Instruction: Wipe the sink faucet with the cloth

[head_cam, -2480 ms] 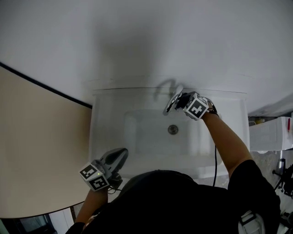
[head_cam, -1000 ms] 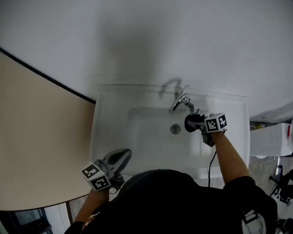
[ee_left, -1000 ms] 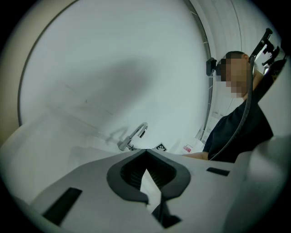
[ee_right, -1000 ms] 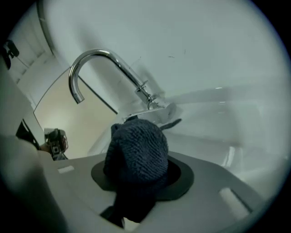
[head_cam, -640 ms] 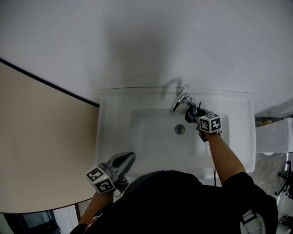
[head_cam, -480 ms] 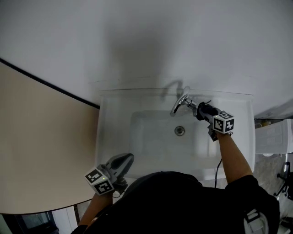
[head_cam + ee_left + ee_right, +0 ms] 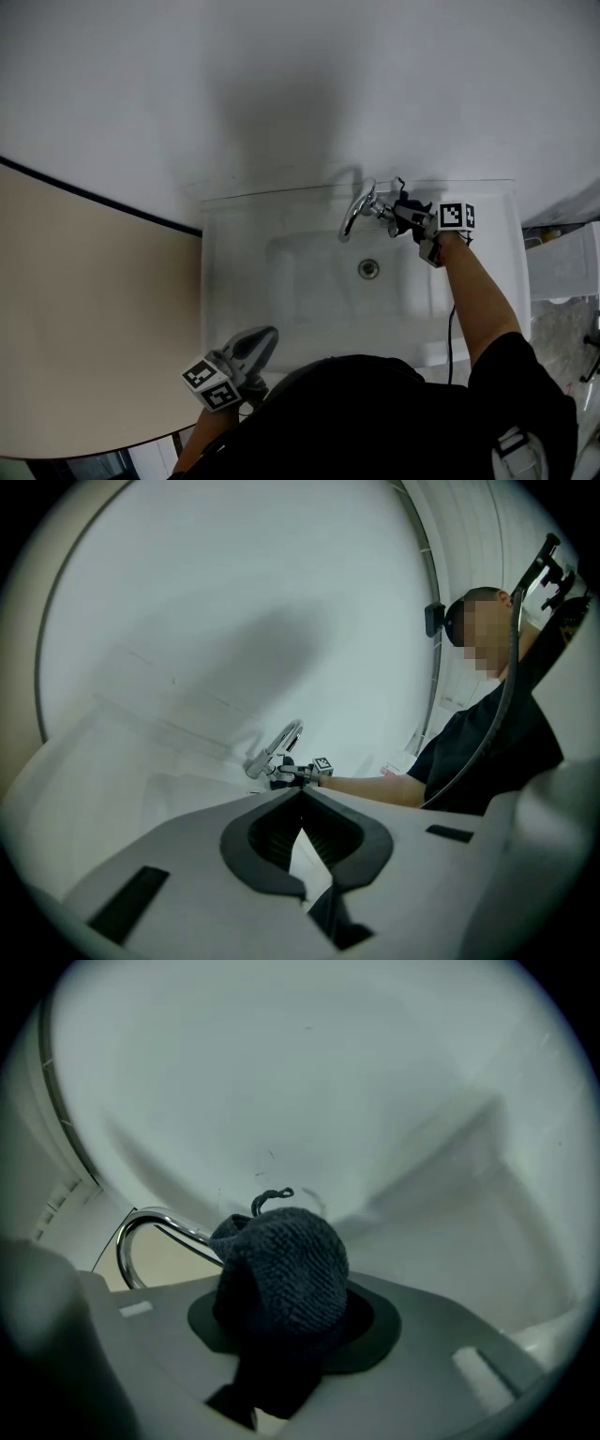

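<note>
The chrome faucet (image 7: 353, 212) rises from the back rim of the white sink (image 7: 225, 246), its spout arching over the basin. My right gripper (image 7: 405, 214) is beside the faucet's base on its right, shut on a bunched dark cloth (image 7: 409, 212). The cloth seems to touch the base. In the right gripper view the cloth (image 7: 286, 1260) fills the jaws of the right gripper (image 7: 281, 1302), with the faucet's curved spout (image 7: 131, 1232) just left of it. My left gripper (image 7: 251, 343) hangs shut and empty over the sink's front left corner. The left gripper (image 7: 300, 797) looks toward the faucet (image 7: 279, 742).
A drain (image 7: 368, 269) lies in the basin's middle. A plain white wall (image 7: 300, 84) stands behind the sink. A beige surface (image 7: 84, 319) lies to the left, and a white unit (image 7: 562, 272) stands to the right. A cable (image 7: 450, 323) runs along my right arm.
My right gripper has swung with the cloth from over the basin in front of the faucet to the right side of its base, rolling as it went. The left gripper has stayed put.
</note>
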